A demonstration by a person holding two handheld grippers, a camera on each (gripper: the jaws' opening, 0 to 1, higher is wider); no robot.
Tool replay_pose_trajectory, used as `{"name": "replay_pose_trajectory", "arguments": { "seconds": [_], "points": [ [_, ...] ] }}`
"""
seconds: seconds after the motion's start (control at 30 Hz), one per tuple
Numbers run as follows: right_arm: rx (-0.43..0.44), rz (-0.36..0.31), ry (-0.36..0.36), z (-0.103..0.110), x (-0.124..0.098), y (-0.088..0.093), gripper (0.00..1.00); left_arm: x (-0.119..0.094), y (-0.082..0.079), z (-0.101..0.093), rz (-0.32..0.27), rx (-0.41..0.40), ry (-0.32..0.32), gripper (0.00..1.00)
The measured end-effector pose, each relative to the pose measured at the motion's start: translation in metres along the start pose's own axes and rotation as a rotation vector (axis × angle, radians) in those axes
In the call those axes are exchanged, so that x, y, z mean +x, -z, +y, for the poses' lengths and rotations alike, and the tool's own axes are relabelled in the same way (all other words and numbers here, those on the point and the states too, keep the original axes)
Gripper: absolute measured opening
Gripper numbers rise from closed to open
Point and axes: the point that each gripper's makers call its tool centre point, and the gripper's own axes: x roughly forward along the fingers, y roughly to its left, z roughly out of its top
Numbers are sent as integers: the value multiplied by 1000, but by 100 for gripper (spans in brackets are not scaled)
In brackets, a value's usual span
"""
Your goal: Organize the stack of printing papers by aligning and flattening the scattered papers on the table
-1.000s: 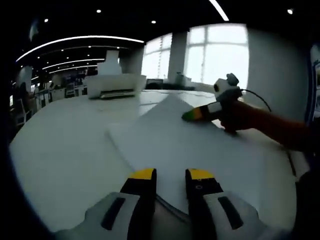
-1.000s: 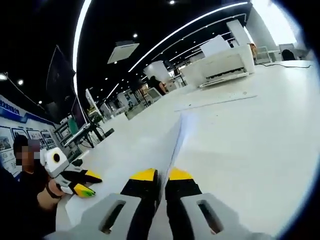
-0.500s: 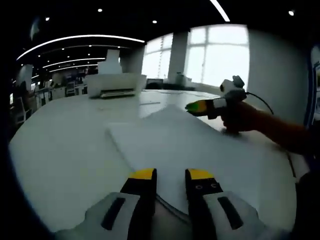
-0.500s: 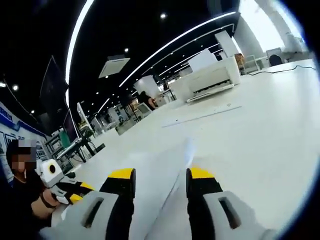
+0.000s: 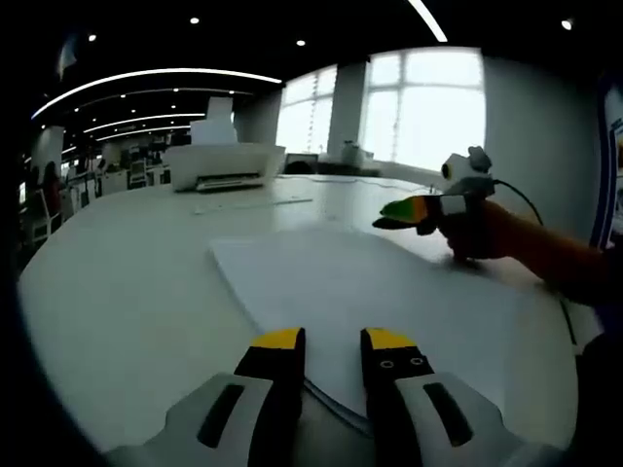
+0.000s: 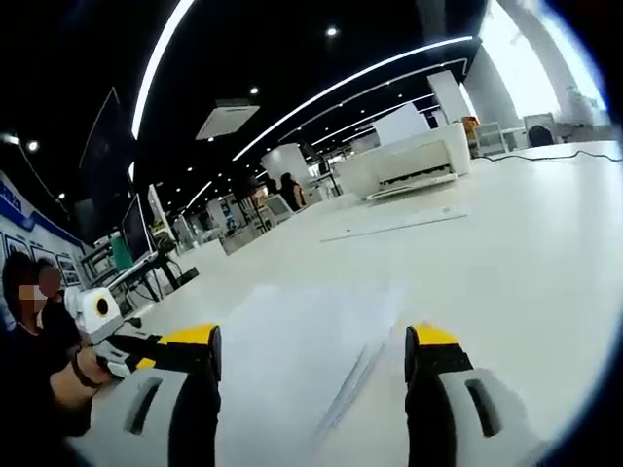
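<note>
A stack of white printing paper [image 5: 360, 292] lies flat on the white table [image 5: 117, 282], its corners fanned a little. My left gripper [image 5: 333, 341] hangs low over the stack's near edge, its yellow-tipped jaws a narrow gap apart, and that edge curves below the gap. In the left gripper view my right gripper [image 5: 391, 211] hovers above the stack's far right corner, held by a hand. In the right gripper view my right gripper [image 6: 313, 341] stands wide open over the paper [image 6: 302, 331], gripping nothing. The left gripper [image 6: 131, 350] shows at the lower left, partly hidden.
A white printer [image 5: 224, 161] stands at the far side of the table [image 6: 545, 253], also seen as printer [image 6: 409, 161]. A thin loose sheet [image 5: 253, 202] lies in front of it. A cable [image 5: 516, 195] trails from the right gripper. A person sits at the left [image 6: 29, 370].
My right gripper went from shut on a lifted sheet to wide open. The sheet dropped flat onto the stack. The left gripper has held still.
</note>
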Motion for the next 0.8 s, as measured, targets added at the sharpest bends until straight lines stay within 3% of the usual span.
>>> {"name": "replay_pose_trajectory", "arguments": {
  "seconds": [0.27,0.5,0.8],
  "points": [
    [-14,-22,7,5,-8,2,90,-2,-4,-1,-29,-25,5,33],
    [-14,-29,18,6,-11,2,90,-6,-12,1,-76,-68,15,36],
    [-4,-40,33,2,-19,0,90,-10,-18,5,-109,-108,20,47]
  ]
}}
